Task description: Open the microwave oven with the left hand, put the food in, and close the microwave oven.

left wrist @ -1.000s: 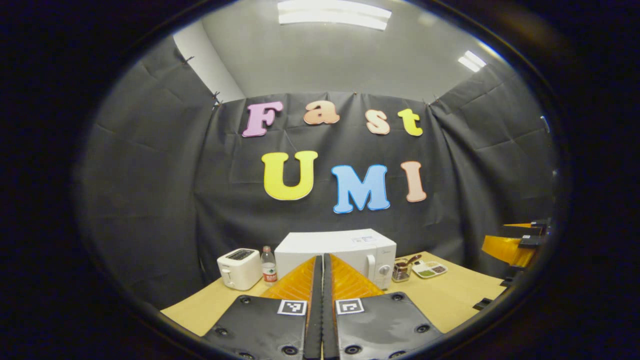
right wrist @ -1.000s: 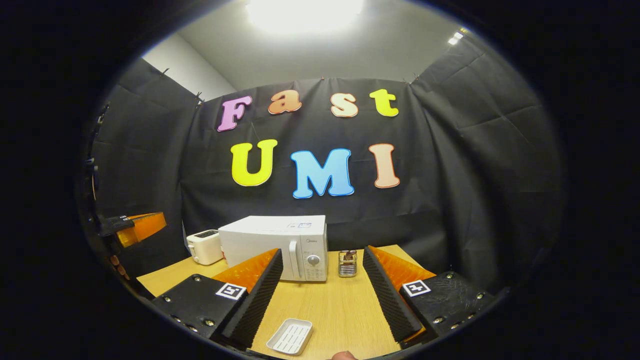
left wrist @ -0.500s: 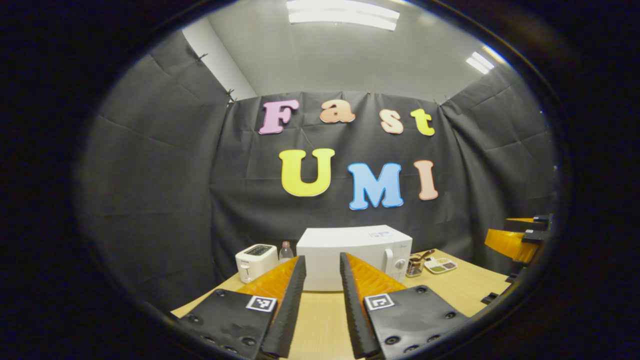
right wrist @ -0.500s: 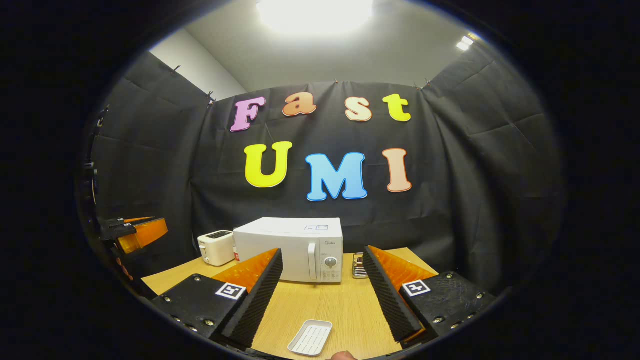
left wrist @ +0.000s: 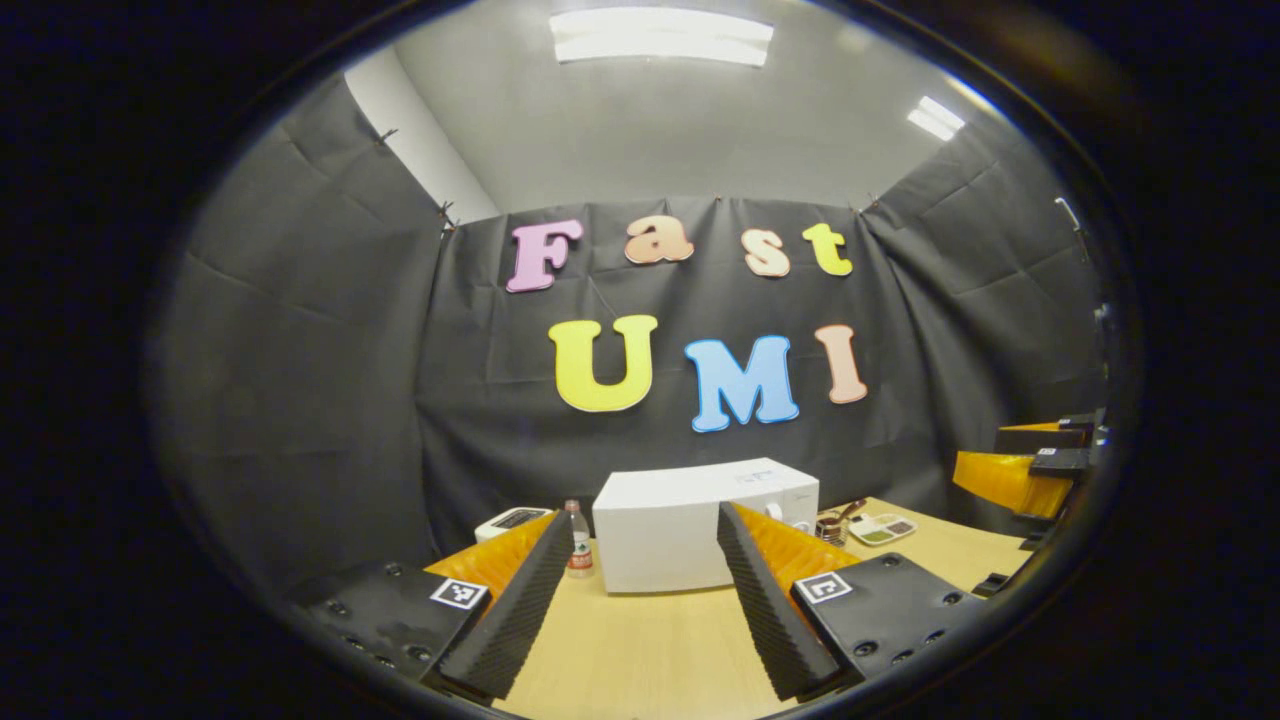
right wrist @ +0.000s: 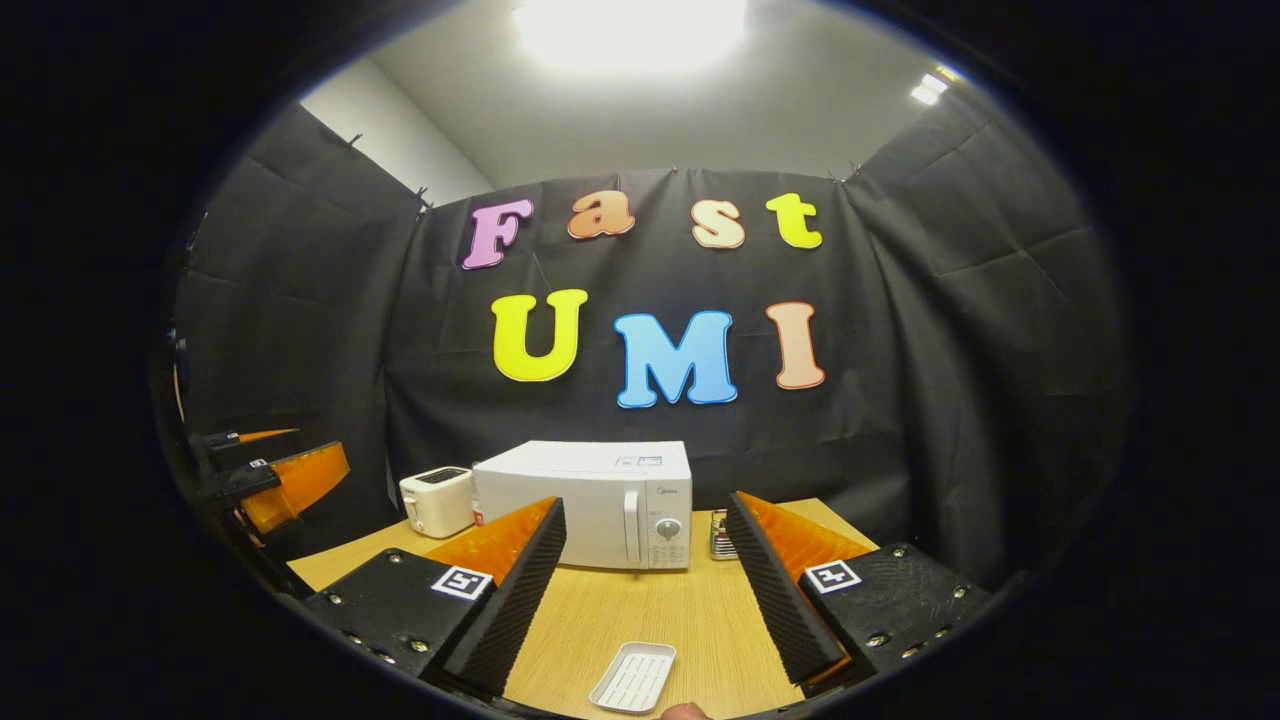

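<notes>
Microwave (right wrist: 585, 505) sits at the back of the table (right wrist: 640, 610), lower centre of the right gripper view, door shut; that fits a door not opened or one closed again, and you can't see inside. Vertical handle (right wrist: 631, 526) runs down the door's right edge, beside the dial panel. Judgement: rigid bar, smooth plastic, likely slippery; take it mid-length with fingers across it. The box looks light enough to slide when pulled, so pull steady.

White tray (right wrist: 633, 677) lies bottom centre, near you; no food visible on it from here. It looks light and stiff with a thin rim to pinch.

Your left gripper (left wrist: 640, 590) is spread wide with nothing between its fingers, facing the microwave (left wrist: 700, 520). Your right gripper (right wrist: 645, 590) is also spread wide and holds nothing, hanging above the tray.

Toaster (right wrist: 437, 500) stands left of the microwave, bottle (left wrist: 578, 540) between them.
</notes>
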{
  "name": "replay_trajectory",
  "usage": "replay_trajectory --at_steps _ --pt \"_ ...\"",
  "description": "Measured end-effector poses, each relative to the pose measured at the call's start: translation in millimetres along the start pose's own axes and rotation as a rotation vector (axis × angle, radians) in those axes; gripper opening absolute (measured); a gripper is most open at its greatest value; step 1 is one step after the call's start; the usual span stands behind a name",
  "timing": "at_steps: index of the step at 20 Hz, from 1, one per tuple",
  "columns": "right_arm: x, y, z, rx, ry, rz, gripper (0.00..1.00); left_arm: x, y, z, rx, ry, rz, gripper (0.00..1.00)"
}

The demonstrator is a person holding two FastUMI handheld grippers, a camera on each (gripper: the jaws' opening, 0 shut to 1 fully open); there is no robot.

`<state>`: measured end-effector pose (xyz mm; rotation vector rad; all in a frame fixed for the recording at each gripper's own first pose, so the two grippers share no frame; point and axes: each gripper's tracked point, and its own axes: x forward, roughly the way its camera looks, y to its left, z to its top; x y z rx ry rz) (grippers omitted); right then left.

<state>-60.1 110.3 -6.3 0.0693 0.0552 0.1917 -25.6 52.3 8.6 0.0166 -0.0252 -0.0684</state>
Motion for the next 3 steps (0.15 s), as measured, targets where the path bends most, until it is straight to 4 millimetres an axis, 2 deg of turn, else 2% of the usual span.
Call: replay_trajectory --at_steps 3 --pt "-1.9 0.1 -1.3 0.000 -0.001 -0.003 0.98 -2.8 1.2 -2.4 -0.010 0.000 0.005 0.96"
